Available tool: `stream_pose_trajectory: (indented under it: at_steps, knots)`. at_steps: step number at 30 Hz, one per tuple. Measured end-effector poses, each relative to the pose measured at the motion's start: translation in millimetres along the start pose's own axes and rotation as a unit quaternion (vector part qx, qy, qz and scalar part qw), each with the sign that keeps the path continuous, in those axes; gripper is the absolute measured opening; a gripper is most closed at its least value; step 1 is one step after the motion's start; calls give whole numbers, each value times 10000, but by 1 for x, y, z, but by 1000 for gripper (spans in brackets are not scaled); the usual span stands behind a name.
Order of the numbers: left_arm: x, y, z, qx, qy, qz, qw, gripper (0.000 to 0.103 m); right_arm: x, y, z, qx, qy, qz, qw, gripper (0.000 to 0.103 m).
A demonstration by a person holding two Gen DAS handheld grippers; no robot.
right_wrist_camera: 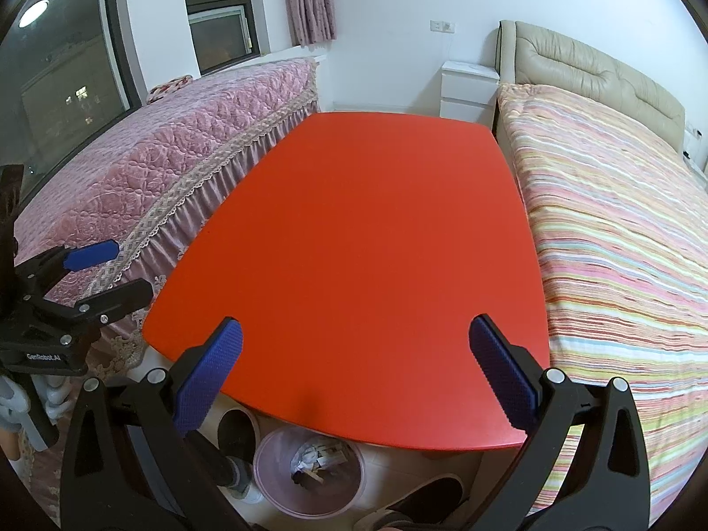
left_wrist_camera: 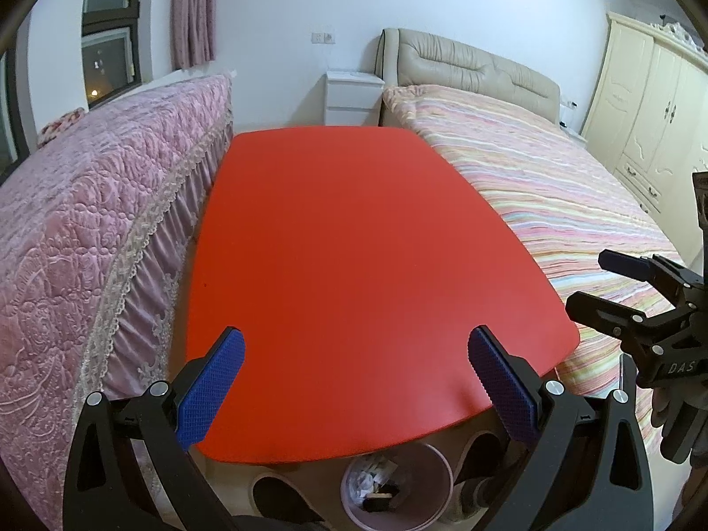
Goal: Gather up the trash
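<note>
Below both tools sits the pink bin [left_wrist_camera: 398, 486], scraps of trash [right_wrist_camera: 318, 460] heaped inside, tucked just under the red bench's [left_wrist_camera: 354, 243] near edge. Left tool [left_wrist_camera: 356, 387] hovers with fingers spread wide, gripping nothing; right tool [right_wrist_camera: 356, 376] likewise gapes, nothing held.

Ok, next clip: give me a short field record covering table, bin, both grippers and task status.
table: red rounded tabletop, nothing visible on it
bin: pink round trash bin on floor under the near table edge, holds paper scraps
left gripper: open, holding nothing
right gripper: open, holding nothing
status: trash appears already in the bin
</note>
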State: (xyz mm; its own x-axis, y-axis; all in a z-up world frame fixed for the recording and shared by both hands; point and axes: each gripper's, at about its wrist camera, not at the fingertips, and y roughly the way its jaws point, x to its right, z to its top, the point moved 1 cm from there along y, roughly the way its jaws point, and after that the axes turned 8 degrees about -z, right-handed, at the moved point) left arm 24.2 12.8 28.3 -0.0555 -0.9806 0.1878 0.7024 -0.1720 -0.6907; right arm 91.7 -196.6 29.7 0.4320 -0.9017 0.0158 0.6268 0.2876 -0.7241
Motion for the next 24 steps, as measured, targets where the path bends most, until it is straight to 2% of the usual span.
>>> stream_pose_trajectory:
  at_steps: [24]
  knots:
    - [6,0,1,33,128,117,9998,97,-2,-2,0,17,-23,0,10000,100]
